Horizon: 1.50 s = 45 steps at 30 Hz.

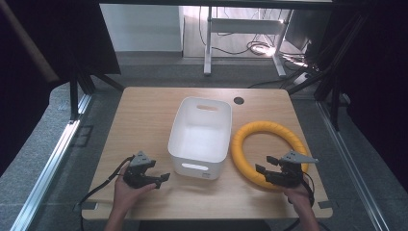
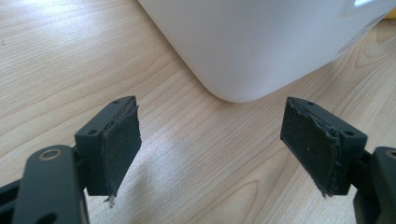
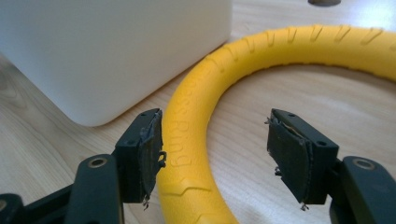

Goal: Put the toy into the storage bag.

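Observation:
A yellow ribbed ring (image 1: 263, 126) lies flat on the wooden table, just right of a white plastic bin (image 1: 179, 126). My right gripper (image 1: 264, 164) is at the ring's near side, open. In the right gripper view the ring (image 3: 299, 44) runs up between the jaws, close against the left pad (image 3: 148, 158) and well apart from the right one, with the bin (image 3: 107, 51) at the left. My left gripper (image 1: 161, 172) is low at the bin's near left corner, open. In the left gripper view, bare wood lies between its jaws (image 2: 210, 130), and the bin's rounded corner (image 2: 261, 42) is ahead.
The table (image 1: 144, 110) has a dark round cable hole (image 1: 238, 100) at the back, beyond the bin. Grey floor and a metal rail (image 1: 53, 159) run along the left. A white desk frame (image 1: 208, 43) stands beyond the far edge.

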### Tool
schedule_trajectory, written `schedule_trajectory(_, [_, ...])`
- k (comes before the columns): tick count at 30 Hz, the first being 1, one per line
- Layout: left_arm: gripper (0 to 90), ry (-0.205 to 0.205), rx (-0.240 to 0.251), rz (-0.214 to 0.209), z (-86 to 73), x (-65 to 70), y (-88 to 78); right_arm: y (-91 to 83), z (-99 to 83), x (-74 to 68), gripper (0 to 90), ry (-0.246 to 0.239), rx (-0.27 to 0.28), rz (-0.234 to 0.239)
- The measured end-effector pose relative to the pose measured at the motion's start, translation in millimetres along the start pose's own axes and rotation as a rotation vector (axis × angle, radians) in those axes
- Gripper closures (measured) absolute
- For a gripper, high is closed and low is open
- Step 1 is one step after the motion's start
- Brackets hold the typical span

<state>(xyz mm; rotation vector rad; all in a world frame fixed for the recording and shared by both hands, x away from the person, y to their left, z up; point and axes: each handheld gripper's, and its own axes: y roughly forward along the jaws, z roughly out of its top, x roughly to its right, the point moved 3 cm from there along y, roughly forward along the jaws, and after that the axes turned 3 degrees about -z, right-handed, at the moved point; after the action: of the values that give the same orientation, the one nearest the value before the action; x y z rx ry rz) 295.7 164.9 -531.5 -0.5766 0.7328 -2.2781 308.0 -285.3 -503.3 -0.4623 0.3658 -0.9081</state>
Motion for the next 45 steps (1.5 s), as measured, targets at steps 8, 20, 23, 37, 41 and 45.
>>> schedule_trajectory(8, [20.3, 0.005, -0.001, -0.008, 1.5, 0.5, 0.2, -9.4, 27.3, 0.8, 34.2, -0.099, -0.096, 0.025])
schedule_trajectory(20, [20.3, 0.005, -0.006, -0.014, 0.7, 3.0, 1.0, -6.3, 60.7, -0.7, 32.9, -0.209, -0.253, 0.046])
schedule_trajectory(23, [20.3, 0.007, -0.005, -0.013, 1.8, 2.3, 1.2, -5.9, 66.4, -0.2, 33.4, -0.236, -0.295, 0.053])
schedule_trajectory(37, [20.3, 0.01, -0.019, -0.017, 1.8, 2.6, 4.3, 35.2, 52.1, -10.0, 35.8, -0.32, -0.558, 0.097])
schedule_trajectory(41, [20.3, 0.009, -0.021, -0.019, 1.6, 2.9, 5.2, 44.8, 44.4, -14.3, 36.3, -0.339, -0.628, 0.112])
schedule_trajectory(45, [20.3, 0.008, -0.018, -0.019, 1.9, 3.1, 5.0, 50.3, 38.7, -19.1, 36.5, -0.363, -0.674, 0.122])
